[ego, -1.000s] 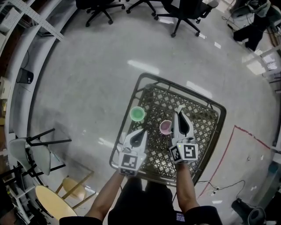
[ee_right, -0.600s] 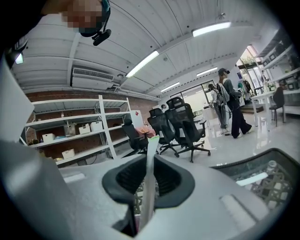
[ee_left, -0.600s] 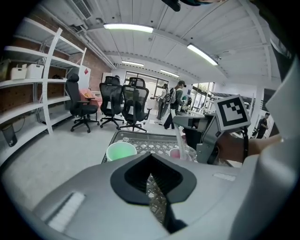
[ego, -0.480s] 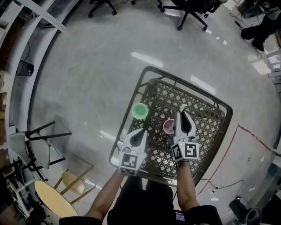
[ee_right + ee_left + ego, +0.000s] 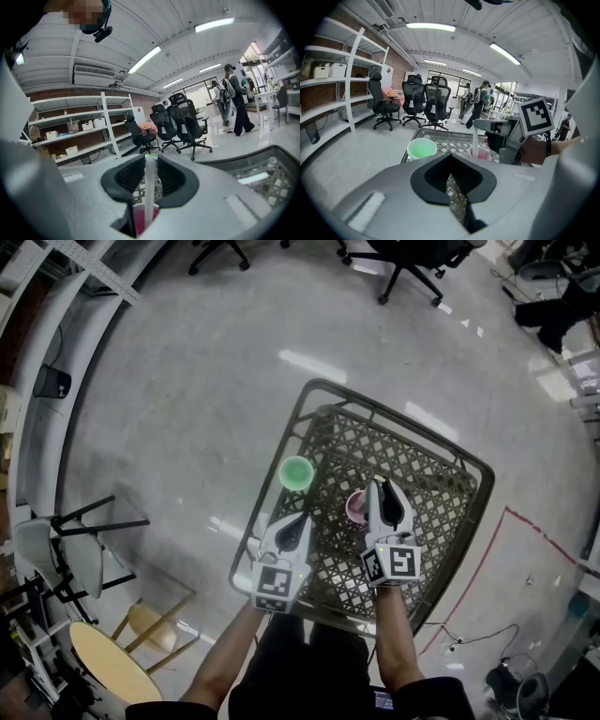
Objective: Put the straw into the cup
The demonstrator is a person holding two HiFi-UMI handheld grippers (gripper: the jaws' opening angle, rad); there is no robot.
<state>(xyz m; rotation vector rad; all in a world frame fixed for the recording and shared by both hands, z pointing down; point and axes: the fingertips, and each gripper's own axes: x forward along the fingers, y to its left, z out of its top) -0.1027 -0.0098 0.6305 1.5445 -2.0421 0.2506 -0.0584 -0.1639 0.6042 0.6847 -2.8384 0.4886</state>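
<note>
A pink cup (image 5: pixel 354 506) and a green cup (image 5: pixel 296 472) stand on a metal lattice table (image 5: pixel 394 418). My right gripper (image 5: pixel 381 487) hovers right over the pink cup. In the right gripper view a white straw (image 5: pixel 149 187) stands upright between its jaws, with its lower end inside the pink cup (image 5: pixel 139 221). The jaws have just been opening, and a gap shows beside the straw. My left gripper (image 5: pixel 293 521) is shut and empty, near the table's left edge behind the green cup (image 5: pixel 422 149). Its view shows the straw (image 5: pixel 475 138) rising from the pink cup (image 5: pixel 480 153).
Black office chairs (image 5: pixel 403 263) stand on the grey floor beyond the table. A folding chair (image 5: pixel 75 549) and a round wooden stool (image 5: pixel 108 671) are at the left. A red tape line (image 5: pixel 525 521) runs on the floor at the right. People (image 5: pixel 236 101) stand far off.
Both grippers have come down a little toward the table. The straw has sunk with the right gripper at the pink cup.
</note>
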